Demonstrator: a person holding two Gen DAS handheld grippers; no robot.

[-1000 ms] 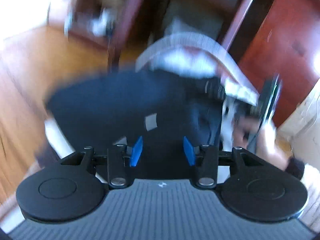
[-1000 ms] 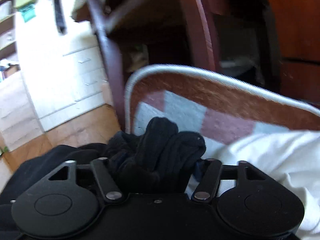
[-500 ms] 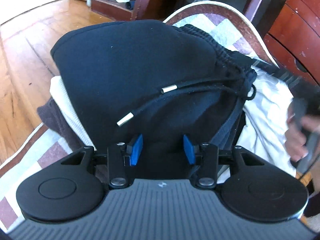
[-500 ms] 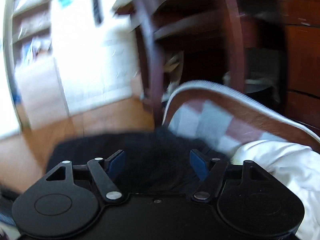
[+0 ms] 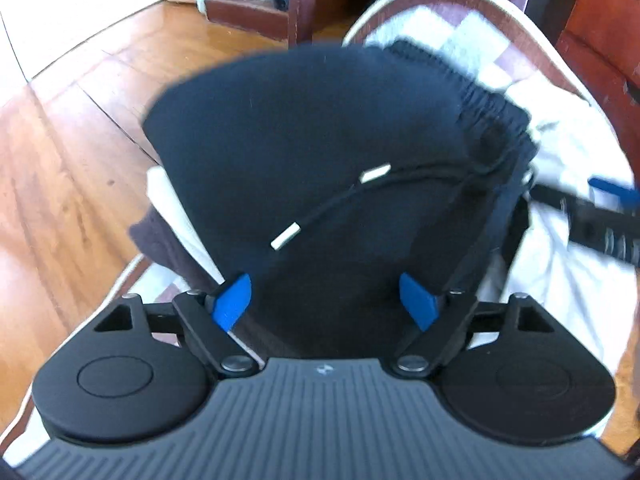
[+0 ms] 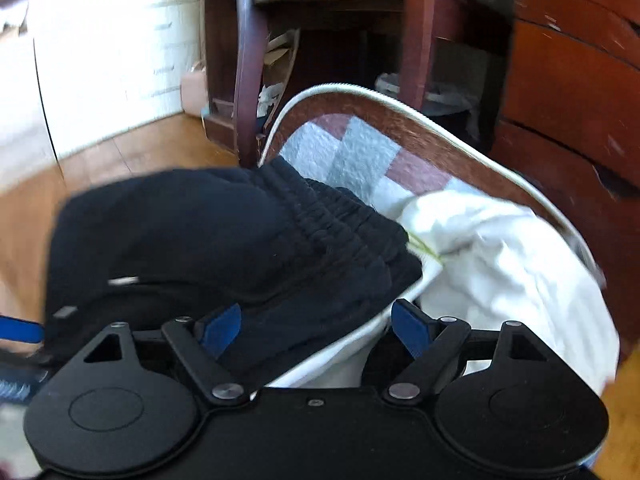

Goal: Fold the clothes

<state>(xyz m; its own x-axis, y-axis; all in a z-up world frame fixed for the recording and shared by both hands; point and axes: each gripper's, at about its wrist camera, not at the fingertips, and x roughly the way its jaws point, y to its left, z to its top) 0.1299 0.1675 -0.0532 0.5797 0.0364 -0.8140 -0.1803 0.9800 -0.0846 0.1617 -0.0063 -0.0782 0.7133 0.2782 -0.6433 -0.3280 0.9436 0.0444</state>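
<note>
Folded black drawstring pants (image 5: 304,152) lie on a pile of clothes on a checkered quilt (image 5: 472,44). Their elastic waistband (image 5: 488,112) faces the far right, and two white-tipped cords (image 5: 332,208) lie across them. My left gripper (image 5: 326,300) is open, its blue pads either side of the pants' near edge. In the right wrist view the same pants (image 6: 224,240) lie beside a white garment (image 6: 500,272). My right gripper (image 6: 316,328) is open over the pants' edge and the white cloth. The right gripper also shows in the left wrist view (image 5: 600,208).
A white garment (image 5: 560,264) and a dark brownish one (image 5: 160,240) lie under the pants. Wooden floor (image 5: 72,168) is to the left. Dark wooden furniture legs (image 6: 248,60) and a reddish cabinet (image 6: 568,92) stand behind the quilt.
My right gripper has let go of the bunched black waistband and opened. My left gripper has opened wider. The pants now lie flat on the pile.
</note>
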